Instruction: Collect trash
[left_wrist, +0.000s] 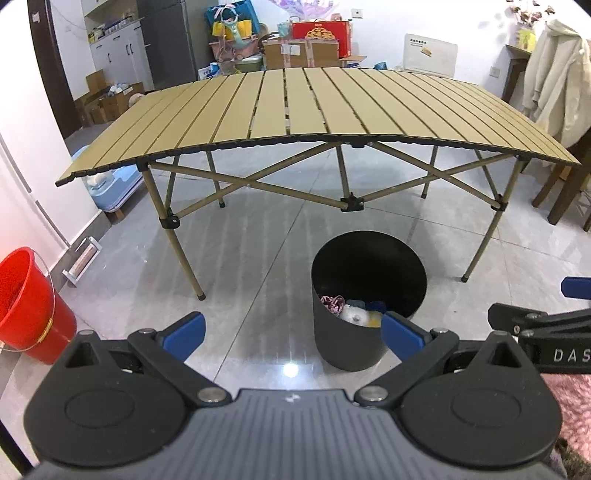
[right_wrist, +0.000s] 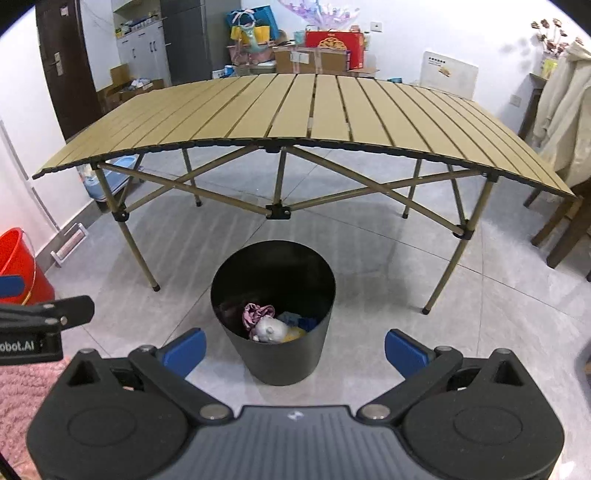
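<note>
Trash (right_wrist: 267, 326) lies crumpled in the black bin (right_wrist: 273, 354); both grippers' fingers (left_wrist: 184, 330) spread wide, empty.

Floor (right_wrist: 424, 295): grey glossy tiles, light glare near the camera.
Table (right_wrist: 295, 110): tan slatted folding top, crossed legs standing on the floor.
Bin (right_wrist: 273, 354): black, upright on the floor just before the table; crumpled trash (right_wrist: 266, 326) inside.
Bucket (left_wrist: 26, 306): red, on the floor at left.
</note>
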